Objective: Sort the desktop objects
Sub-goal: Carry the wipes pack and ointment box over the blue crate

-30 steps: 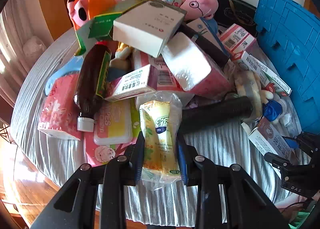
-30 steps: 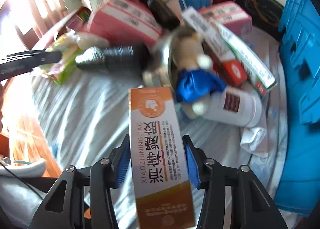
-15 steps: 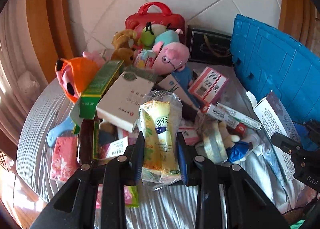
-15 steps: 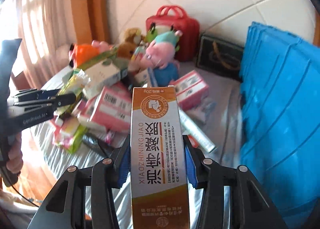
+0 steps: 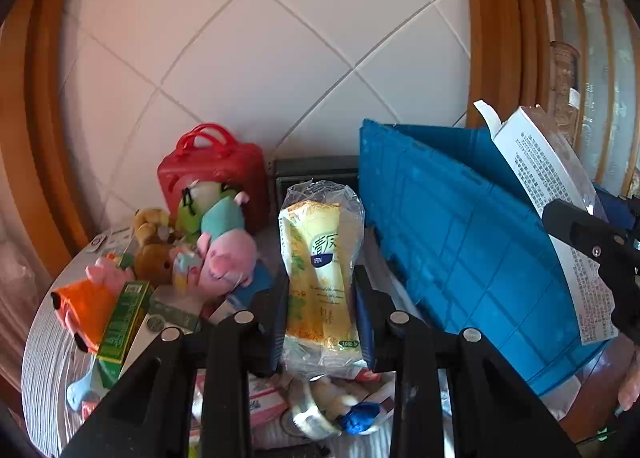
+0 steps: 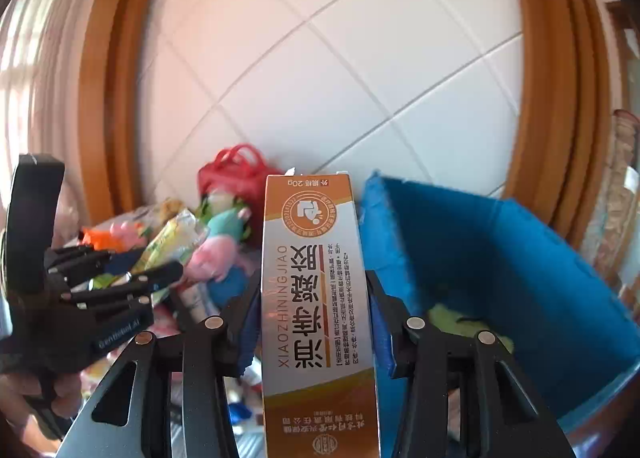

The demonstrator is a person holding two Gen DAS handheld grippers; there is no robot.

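Observation:
My left gripper (image 5: 320, 290) is shut on a yellow tissue pack (image 5: 318, 270) in clear wrap, held upright above the cluttered table. My right gripper (image 6: 312, 298) is shut on an orange and white medicine box (image 6: 316, 298), standing on end just left of the blue crate (image 6: 500, 274). In the left wrist view the same medicine box (image 5: 556, 213) shows its white printed side at the right, over the blue crate (image 5: 460, 258). The right wrist view shows the left gripper (image 6: 156, 278) with the tissue pack (image 6: 172, 242) at the left.
Plush toys (image 5: 224, 254), a red bag (image 5: 216, 169), a green box (image 5: 124, 318) and other small boxes cover the round table (image 5: 40, 362). Something green (image 6: 460, 322) lies inside the crate. A tiled wall stands behind. A hand (image 6: 36, 390) holds the left gripper.
Both grippers have risen well above the pile with their objects and tilted up toward the wall. The blue crate's open inside has come into the right wrist view.

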